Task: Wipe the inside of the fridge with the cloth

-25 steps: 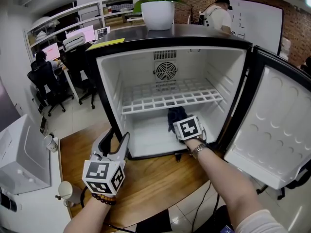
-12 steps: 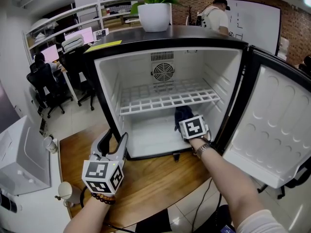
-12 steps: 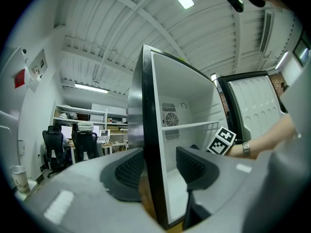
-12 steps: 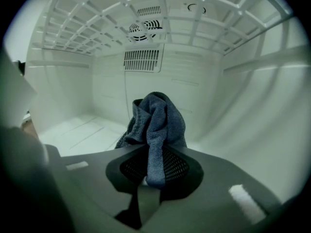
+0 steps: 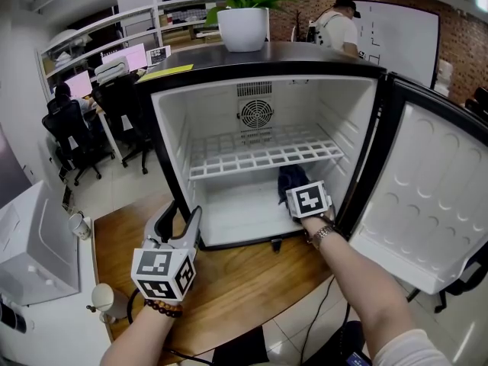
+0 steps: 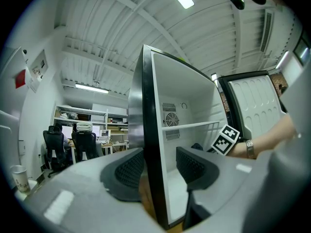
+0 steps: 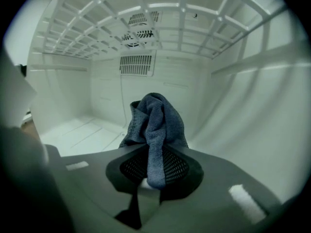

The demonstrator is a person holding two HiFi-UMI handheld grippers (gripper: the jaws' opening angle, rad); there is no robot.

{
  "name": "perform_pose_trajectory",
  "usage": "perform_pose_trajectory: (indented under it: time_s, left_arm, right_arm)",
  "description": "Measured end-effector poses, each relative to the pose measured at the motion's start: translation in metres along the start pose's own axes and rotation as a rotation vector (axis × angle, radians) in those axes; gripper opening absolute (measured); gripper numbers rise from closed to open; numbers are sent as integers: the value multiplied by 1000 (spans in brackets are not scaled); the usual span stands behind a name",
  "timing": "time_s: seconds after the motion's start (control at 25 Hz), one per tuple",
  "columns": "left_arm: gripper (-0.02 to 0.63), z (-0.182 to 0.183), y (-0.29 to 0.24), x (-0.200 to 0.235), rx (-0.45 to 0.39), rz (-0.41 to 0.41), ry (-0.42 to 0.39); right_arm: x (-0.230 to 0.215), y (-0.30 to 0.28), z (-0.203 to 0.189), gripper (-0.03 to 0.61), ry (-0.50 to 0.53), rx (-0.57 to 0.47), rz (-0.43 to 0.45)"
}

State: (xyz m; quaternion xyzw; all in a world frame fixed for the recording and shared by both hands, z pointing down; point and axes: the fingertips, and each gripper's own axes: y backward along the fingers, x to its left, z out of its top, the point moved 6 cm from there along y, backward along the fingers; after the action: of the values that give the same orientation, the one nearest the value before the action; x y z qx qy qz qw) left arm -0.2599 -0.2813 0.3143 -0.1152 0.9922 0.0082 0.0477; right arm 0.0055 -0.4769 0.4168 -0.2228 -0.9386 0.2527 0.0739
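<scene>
**Fig.** Small fridge [image 5: 171, 128] w/ door [image 5: 427, 197] swung open to its right, standing on a wooden platform [image 5: 244, 280].

**R gripper** [image 5: 303, 191]: reaches into the fridge's lower compartment, below the wire shelf [image 5: 259, 157] and toward the right side wall; marker cube faces up. Jaws are clenched on the cloth [image 5: 290, 177]. In the right gripper view a fold of the dark blue-grey cloth [image 7: 155, 120] is pinched between the pads of the R gripper [image 7: 154, 168]. The rest is bunched ahead of the jaws, in front of the fridge [image 7: 252, 106] back wall and near its right wall. Whether the cloth touches the fridge's floor or wall: can't tell.

**L gripper** [image 5: 183, 216]: outside the fridge, at its lower-left front corner, above the platform. Jaws apart, nothing gripped. In the left gripper view the black front edge of the fridge [image 6: 148, 130] left wall shows between the pads of the L gripper [image 6: 160, 170]; contact w/ it can't be made out.

**Other:** fan grille [image 5: 259, 113] on the fridge's back wall, above the shelf; white plant pot [image 5: 244, 27] on top of the fridge.
</scene>
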Motion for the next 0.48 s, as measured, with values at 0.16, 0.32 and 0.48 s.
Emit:
perform_pose_trajectory:
  time_s: [0.16, 0.32, 0.48]
  left_arm:
    - [222, 0, 0, 0, 0, -4, 2]
    - [222, 0, -1, 0, 0, -8, 3]
    - [222, 0, 0, 0, 0, -13, 7]
  right_arm:
    - [13, 14, 10, 60, 53, -36, -24]
    - [47, 25, 17, 60, 76, -78, 35]
    - [101, 32, 17, 60, 107, -102, 149]
